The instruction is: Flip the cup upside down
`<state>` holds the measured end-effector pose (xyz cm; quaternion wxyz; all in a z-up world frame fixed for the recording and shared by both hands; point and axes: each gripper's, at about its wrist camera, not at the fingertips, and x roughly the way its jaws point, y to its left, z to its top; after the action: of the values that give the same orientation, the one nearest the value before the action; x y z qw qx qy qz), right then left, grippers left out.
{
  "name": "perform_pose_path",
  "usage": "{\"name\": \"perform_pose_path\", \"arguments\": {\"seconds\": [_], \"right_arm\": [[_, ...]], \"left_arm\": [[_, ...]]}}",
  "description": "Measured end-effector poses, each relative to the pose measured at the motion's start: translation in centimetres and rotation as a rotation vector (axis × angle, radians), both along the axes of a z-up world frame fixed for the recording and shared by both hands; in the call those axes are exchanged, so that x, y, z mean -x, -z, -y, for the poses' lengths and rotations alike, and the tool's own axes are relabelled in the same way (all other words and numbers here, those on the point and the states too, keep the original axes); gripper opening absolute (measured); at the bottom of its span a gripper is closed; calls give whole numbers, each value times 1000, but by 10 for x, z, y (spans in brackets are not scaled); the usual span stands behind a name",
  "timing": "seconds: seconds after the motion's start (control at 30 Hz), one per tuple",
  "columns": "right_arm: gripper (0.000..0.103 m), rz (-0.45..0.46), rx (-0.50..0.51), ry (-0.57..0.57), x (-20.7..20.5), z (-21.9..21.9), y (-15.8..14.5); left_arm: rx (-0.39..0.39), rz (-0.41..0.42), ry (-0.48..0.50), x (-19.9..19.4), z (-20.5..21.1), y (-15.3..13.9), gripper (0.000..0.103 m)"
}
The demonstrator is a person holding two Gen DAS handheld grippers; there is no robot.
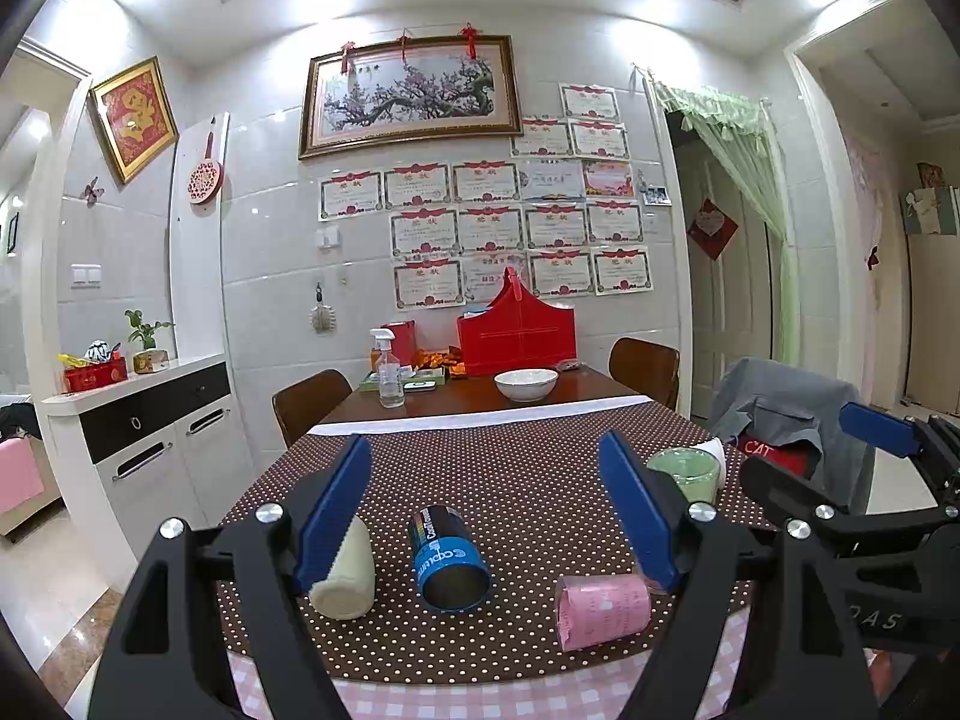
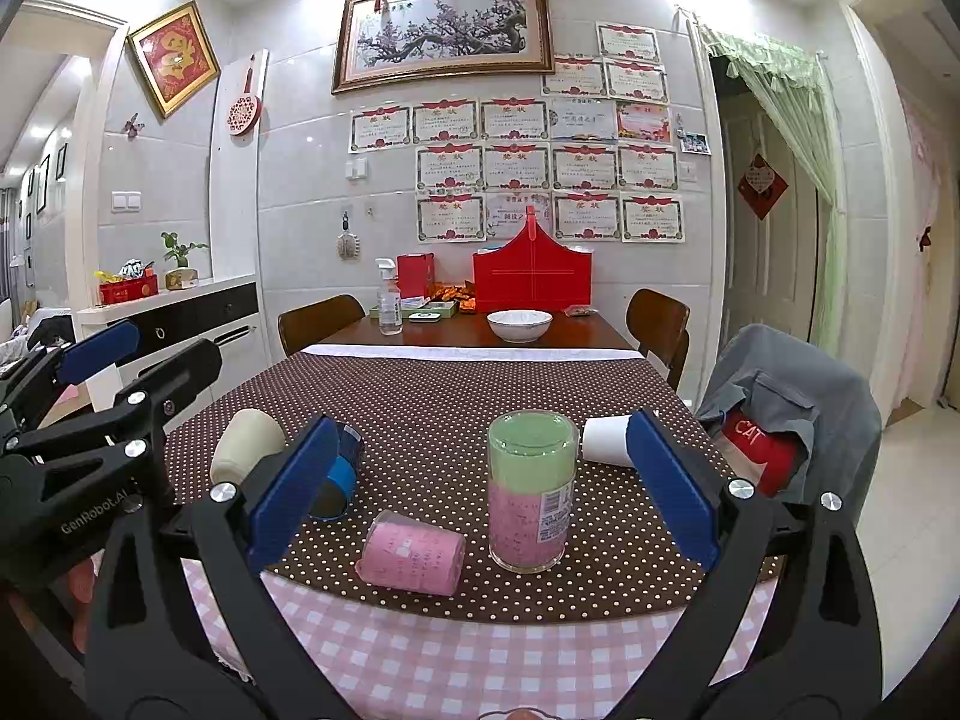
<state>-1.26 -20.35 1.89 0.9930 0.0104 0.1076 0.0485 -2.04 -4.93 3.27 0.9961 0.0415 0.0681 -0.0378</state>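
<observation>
Several cups are on the brown dotted cloth. A blue cup lies on its side between my left gripper's fingers, open end toward me. A cream cup lies by the left finger. A pink cup lies on its side. A tall green-and-pink glass stands upright between my right gripper's fingers. A white cup lies behind the right finger. My left gripper is open and empty. My right gripper is open and empty.
A white bowl, a spray bottle and a red box stand on the far wooden table. A chair with a grey jacket is at the right. A white cabinet is at the left.
</observation>
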Motion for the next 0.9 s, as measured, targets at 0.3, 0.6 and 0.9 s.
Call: {"name": "perform_pose_path", "arguments": {"seconds": [0.3,0.6,0.9], "right_arm": [[95,0,0,0,0,0,0],[95,-5,-1,3,-1,2,7],[95,-21,-5,34,-9,13,18]], "left_arm": [[-1,-1,0,0,-3,-1,77],[-4,-2,1,0,-5,-1,77],[-34,-5,-1,-12,-7,3,77]]}}
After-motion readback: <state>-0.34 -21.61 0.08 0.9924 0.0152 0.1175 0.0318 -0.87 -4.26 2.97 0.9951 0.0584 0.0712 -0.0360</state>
